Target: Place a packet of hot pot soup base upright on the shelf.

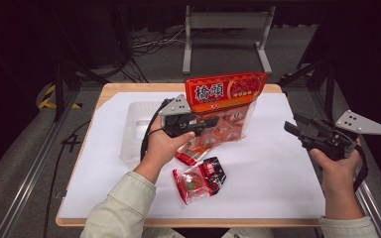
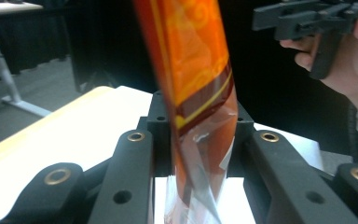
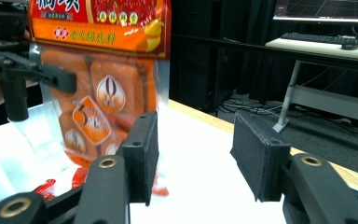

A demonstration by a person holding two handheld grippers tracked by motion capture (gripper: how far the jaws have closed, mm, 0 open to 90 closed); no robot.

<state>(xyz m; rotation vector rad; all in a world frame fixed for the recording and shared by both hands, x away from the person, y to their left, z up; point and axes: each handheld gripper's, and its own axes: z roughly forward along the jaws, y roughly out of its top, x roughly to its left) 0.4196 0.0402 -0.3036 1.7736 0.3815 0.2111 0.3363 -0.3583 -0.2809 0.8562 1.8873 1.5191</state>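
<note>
Upright above the white-covered desk (image 1: 287, 188), orange hot-pot seasoning bag (image 1: 225, 106), long axis vertical, header topmost; pinched at its left edge by left claw (image 1: 206, 124). Right claw (image 1: 291, 126) spread, empty, well apart.

Orange snack bag (image 1: 226, 106): red-orange printed header with large characters, clear lower half showing small orange sachets inside. Held upright above the white mat, bottom edge off the surface, clamped at its left edge; seen edge-on in the left gripper view (image 2: 200, 93). Below it on the mat: one red sachet (image 1: 188, 157) touching the bag's lower corner, a red-and-black sachet pair (image 1: 200, 179) nearer the person.
</note>
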